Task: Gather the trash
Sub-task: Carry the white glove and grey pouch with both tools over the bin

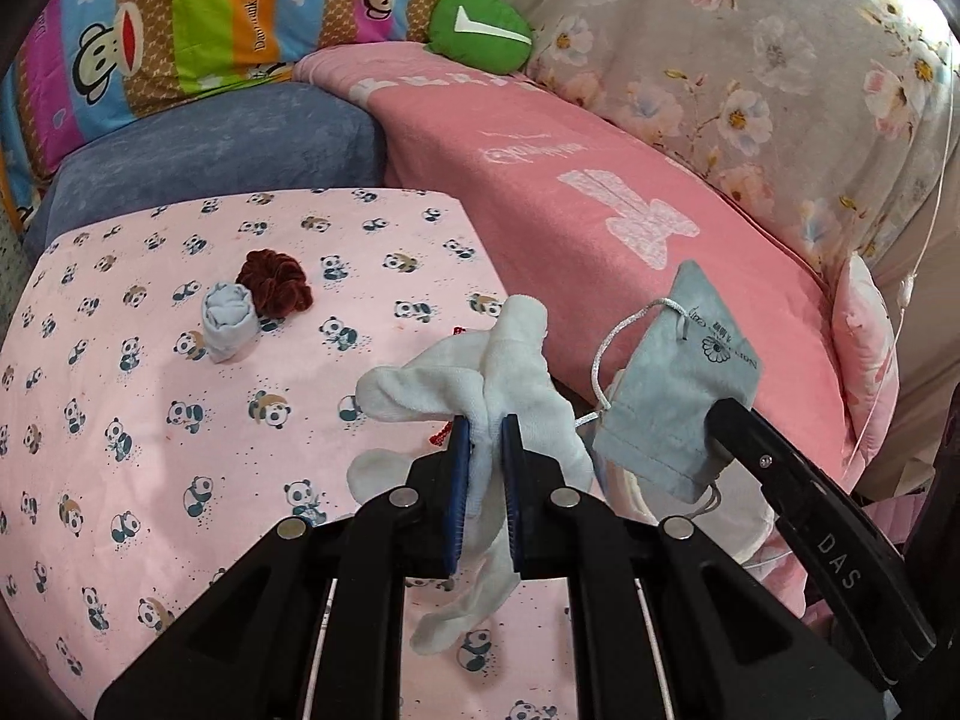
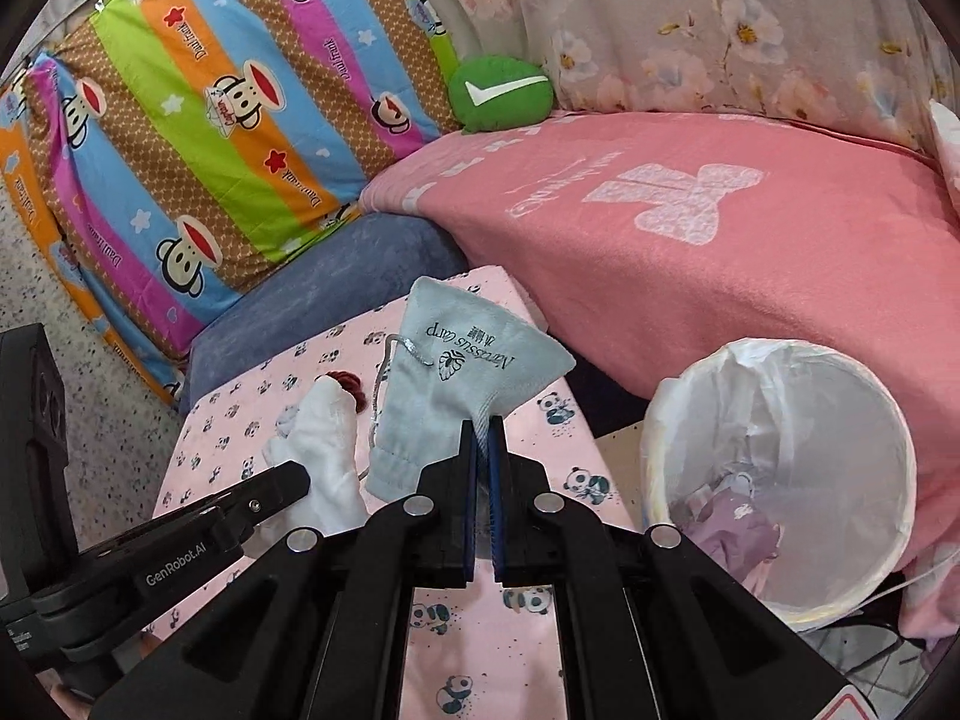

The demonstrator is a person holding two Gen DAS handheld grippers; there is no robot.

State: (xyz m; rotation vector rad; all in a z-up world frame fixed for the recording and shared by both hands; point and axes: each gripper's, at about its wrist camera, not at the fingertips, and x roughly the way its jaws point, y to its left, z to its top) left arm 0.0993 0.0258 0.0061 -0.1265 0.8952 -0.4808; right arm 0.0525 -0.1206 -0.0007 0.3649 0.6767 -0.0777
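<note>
My left gripper (image 1: 486, 429) is shut on a white cloth glove (image 1: 480, 372) and holds it above the pink panda-print table (image 1: 150, 450). My right gripper (image 2: 483, 432) is shut on a grey drawstring pouch (image 2: 456, 384), held above the table's right edge; the pouch also shows in the left wrist view (image 1: 666, 390). The glove shows in the right wrist view (image 2: 324, 450), to the left of the pouch. A white-lined trash bin (image 2: 780, 468) stands right of the table with purple scraps inside.
A rolled pale-blue sock (image 1: 225, 318) and a dark red scrunchie (image 1: 276, 282) lie on the table's far side. A pink blanket (image 1: 600, 198), a blue cushion (image 1: 210, 150), a striped monkey-print quilt (image 2: 210, 120) and a green plush (image 2: 498, 93) lie behind.
</note>
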